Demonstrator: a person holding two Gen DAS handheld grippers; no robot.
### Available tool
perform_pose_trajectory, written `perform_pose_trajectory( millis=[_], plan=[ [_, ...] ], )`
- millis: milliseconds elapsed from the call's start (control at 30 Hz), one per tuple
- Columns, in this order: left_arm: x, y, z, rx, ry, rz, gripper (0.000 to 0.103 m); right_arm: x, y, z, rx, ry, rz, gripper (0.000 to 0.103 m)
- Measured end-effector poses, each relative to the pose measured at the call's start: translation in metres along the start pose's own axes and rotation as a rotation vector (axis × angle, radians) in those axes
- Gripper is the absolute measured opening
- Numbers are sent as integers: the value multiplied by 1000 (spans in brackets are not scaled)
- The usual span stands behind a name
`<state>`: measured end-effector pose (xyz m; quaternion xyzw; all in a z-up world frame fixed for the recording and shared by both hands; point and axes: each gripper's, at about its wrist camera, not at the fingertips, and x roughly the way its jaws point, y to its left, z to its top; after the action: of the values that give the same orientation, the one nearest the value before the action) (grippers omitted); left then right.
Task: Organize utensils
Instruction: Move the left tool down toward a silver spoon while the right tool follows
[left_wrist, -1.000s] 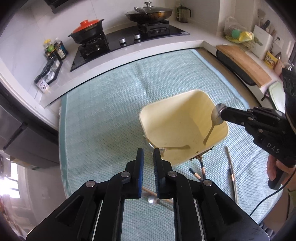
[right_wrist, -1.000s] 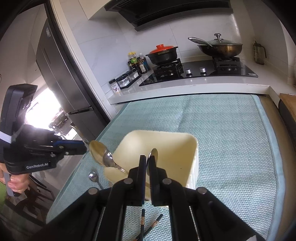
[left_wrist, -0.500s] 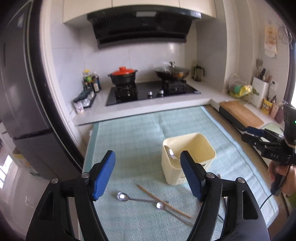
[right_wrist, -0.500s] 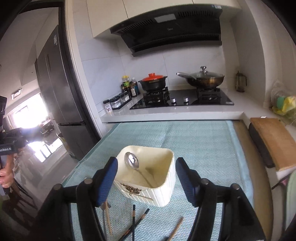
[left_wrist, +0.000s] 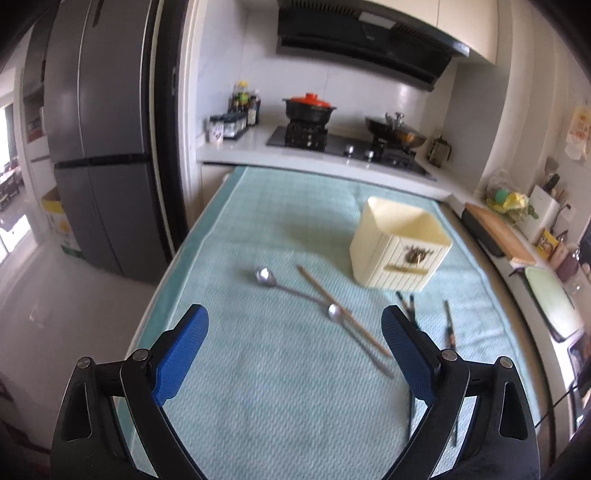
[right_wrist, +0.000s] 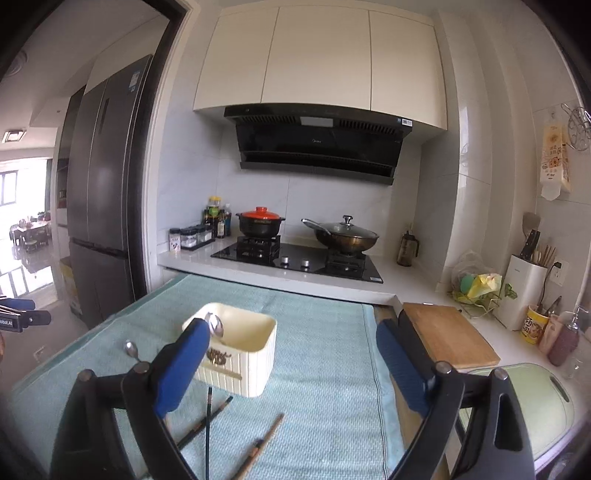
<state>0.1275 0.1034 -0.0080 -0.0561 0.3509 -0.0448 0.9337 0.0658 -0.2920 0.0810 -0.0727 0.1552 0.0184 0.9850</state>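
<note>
I have both grippers up over the green mat, and neither one holds anything. My left gripper (left_wrist: 295, 354) has its jaws wide open, and so does my right gripper (right_wrist: 291, 365). Ahead of the left jaws, between them in the view, lie two metal spoons (left_wrist: 266, 277) and a wooden chopstick (left_wrist: 332, 299) that crosses one spoon handle. More dark chopsticks (left_wrist: 448, 325) lie just past the right-side jaw of that gripper. The cream utensil bin (left_wrist: 400, 248) stands farther ahead and a bit to the right of those jaws. From my right gripper, the bin (right_wrist: 243, 350) sits just ahead of the left-side jaw, with a spoon (right_wrist: 215, 326) already leaning inside it. Dark chopsticks (right_wrist: 208, 417) and a wooden chopstick (right_wrist: 264, 441) lie low between the right jaws. I think the spoons are light, hard and slippery, so I would pinch one across the thin handle near the middle. The chopsticks look light and stiff and may roll, so I would grab near the middle too.
</note>
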Motion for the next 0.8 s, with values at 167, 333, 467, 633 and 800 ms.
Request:
perform_pose_trajectory(
  millis=[167, 333, 467, 633, 800],
  plan=[
    [8, 15, -24, -80, 47, -36, 102, -10, 10, -34, 32, 42, 151, 93],
    [19, 2, -21, 4, 51, 26, 102, 23, 45, -61, 61, 209, 307, 93],
    [42, 17, -16, -47, 95, 38, 102, 48, 76, -78, 84, 291, 395, 93],
    [78, 51, -15, -148, 186, 35, 101, 68, 121, -87, 28, 351, 478, 93],
    [104, 64, -12, -141, 231, 38, 101, 92, 168, -94, -64, 433, 517, 93]
  ],
)
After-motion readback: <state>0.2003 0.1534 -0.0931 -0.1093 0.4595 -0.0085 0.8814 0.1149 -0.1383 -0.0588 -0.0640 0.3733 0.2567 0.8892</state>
